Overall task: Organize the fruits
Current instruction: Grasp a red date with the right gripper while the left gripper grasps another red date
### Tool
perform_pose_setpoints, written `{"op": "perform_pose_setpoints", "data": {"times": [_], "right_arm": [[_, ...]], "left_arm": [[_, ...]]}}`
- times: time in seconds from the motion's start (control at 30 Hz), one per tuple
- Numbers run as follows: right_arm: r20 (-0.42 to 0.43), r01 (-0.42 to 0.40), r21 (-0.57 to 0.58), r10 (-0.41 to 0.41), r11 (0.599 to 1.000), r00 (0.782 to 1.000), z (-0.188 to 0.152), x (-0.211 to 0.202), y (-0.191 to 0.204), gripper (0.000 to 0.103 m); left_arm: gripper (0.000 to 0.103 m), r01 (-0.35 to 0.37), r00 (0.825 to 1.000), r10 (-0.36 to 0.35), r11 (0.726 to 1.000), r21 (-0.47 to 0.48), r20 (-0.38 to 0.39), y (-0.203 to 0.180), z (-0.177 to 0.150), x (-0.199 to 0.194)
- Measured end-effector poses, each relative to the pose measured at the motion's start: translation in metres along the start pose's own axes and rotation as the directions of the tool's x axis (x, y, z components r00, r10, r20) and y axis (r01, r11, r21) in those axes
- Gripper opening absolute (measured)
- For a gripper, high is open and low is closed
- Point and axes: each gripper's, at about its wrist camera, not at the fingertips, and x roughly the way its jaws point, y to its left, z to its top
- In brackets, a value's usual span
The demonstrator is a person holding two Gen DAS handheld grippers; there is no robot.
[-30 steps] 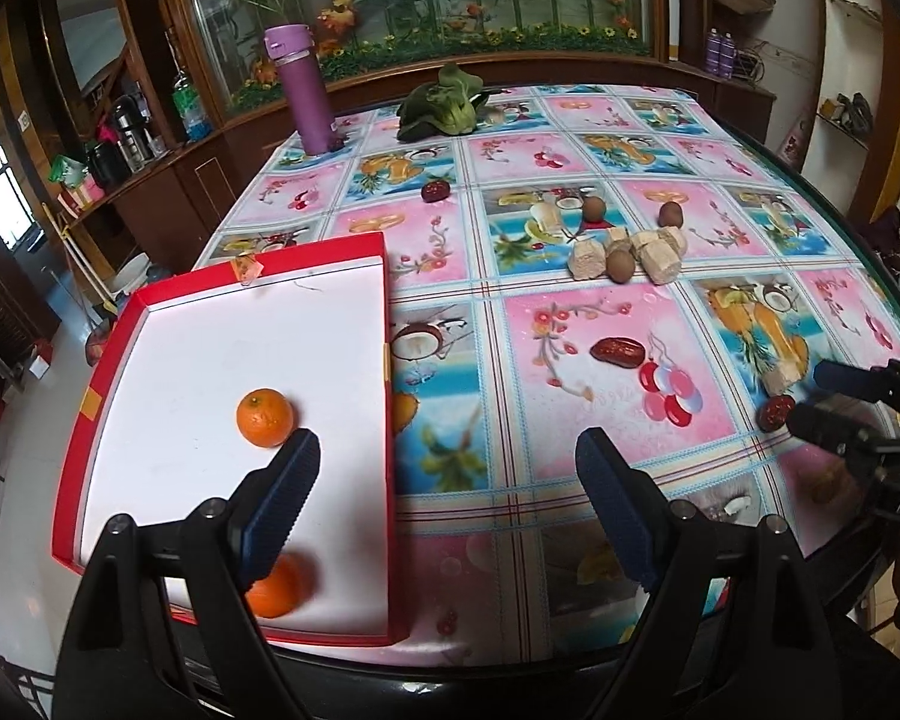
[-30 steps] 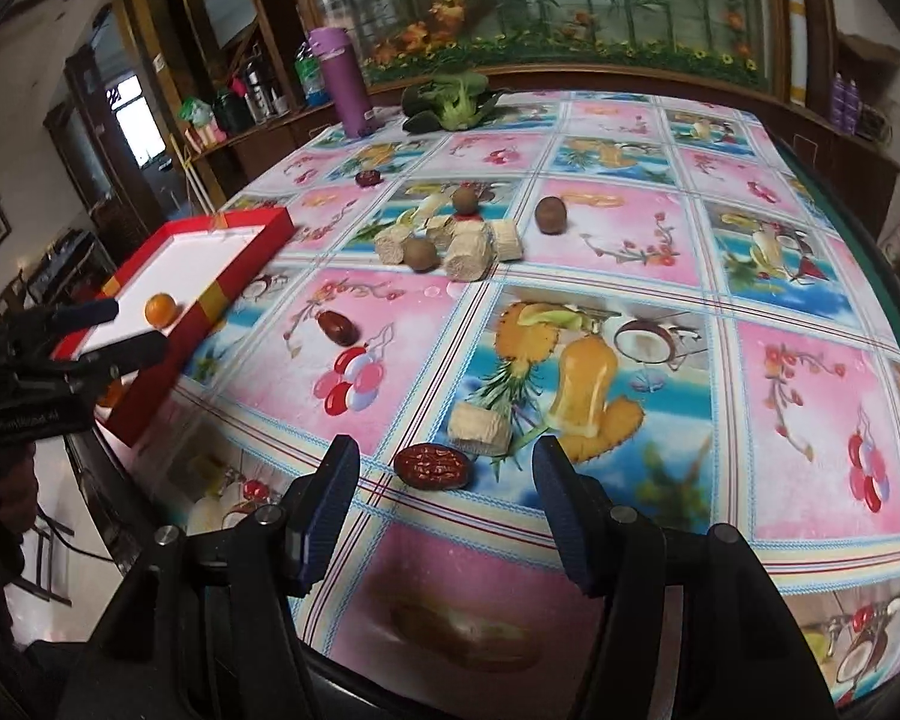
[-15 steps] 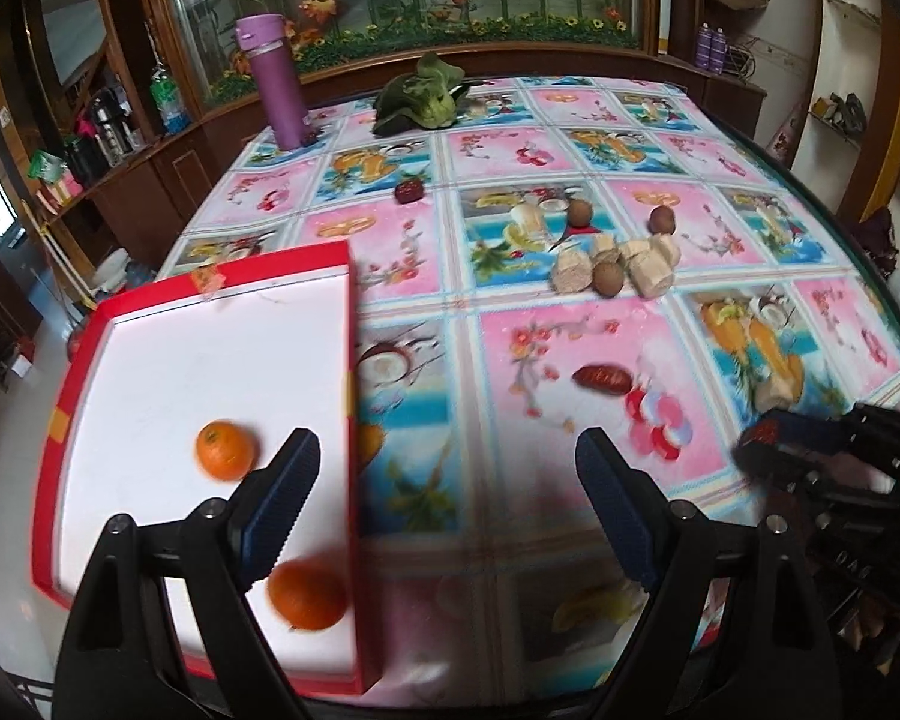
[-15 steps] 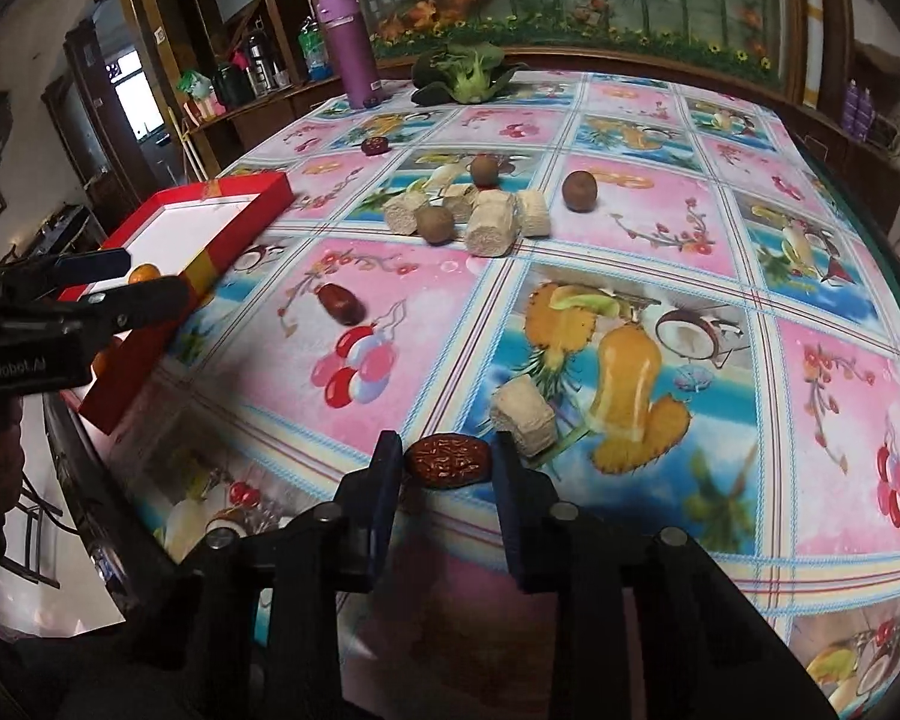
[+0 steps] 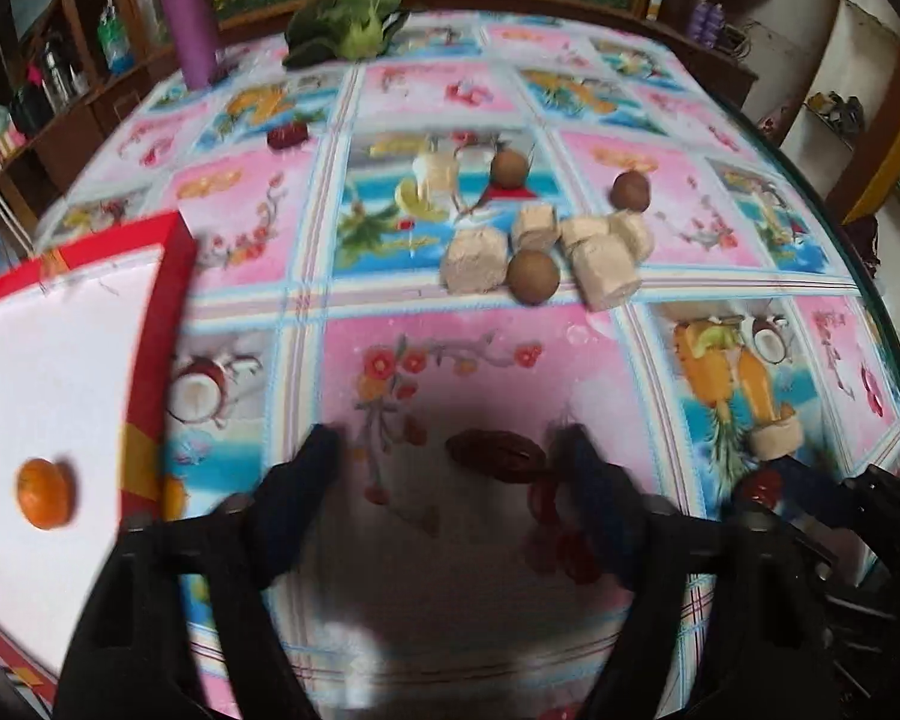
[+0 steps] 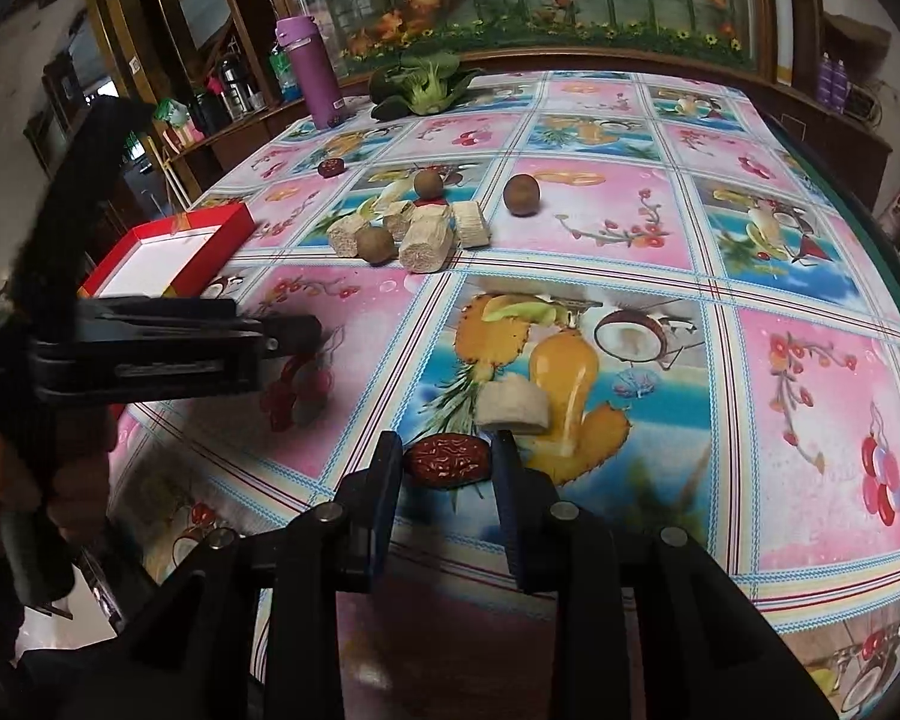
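Note:
A wrinkled red date (image 6: pixel 447 461) lies near the table's front edge, and my right gripper (image 6: pixel 447 445) is shut on it, a finger pressed to each side. A second red date (image 5: pixel 498 456) rests on the pink flower square. My left gripper (image 5: pixel 444 463) is open around it, and the date sits nearer the right finger. From the right wrist view the left gripper (image 6: pixel 270 342) comes in from the left, low over the table. The red tray (image 5: pixel 150 360) with a white floor holds an orange (image 5: pixel 42 492) at the left.
Pale cut chunks (image 5: pixel 474 258) and brown round fruits (image 5: pixel 531 276) cluster mid-table. One pale chunk (image 6: pixel 513 405) lies just beyond the right gripper. A third date (image 5: pixel 288 135), a purple bottle (image 5: pixel 189 30) and a leafy green (image 5: pixel 342 30) stand at the far side.
My left gripper has swung right from over the tray to straddle the middle date. My right gripper has closed on the front date.

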Motion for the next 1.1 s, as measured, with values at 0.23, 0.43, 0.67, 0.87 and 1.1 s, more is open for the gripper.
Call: {"op": "perform_pose_setpoints", "data": {"times": [0.23,0.43,0.67,0.87,1.1], "right_arm": [[0.002,-0.017,0.002,0.017,1.0,1.0,0.0,0.0,-0.001,0.03],[-0.003,-0.015,-0.003,0.015,1.0,1.0,0.0,0.001,0.002,0.029],[-0.019,-0.032,-0.002,0.032,0.999,0.999,0.001,0.002,0.01,0.029],[-0.018,-0.025,-0.011,0.025,1.0,1.0,0.001,0.004,0.014,0.029],[-0.017,-0.03,0.002,0.03,1.0,0.999,0.001,0.004,0.014,0.029]], "left_arm": [[0.041,0.015,0.999,-0.016,0.999,0.028,0.036,0.006,-0.006,-0.006],[0.023,0.058,0.997,-0.059,0.998,0.03,0.048,0.015,-0.014,-0.013],[0.021,0.092,0.994,-0.093,0.995,0.025,0.054,0.023,-0.02,-0.016],[0.021,0.096,0.994,-0.097,0.995,0.007,0.05,0.029,-0.021,-0.016],[0.02,0.105,0.992,-0.106,0.994,0.012,0.064,0.03,-0.02,-0.018]]}}
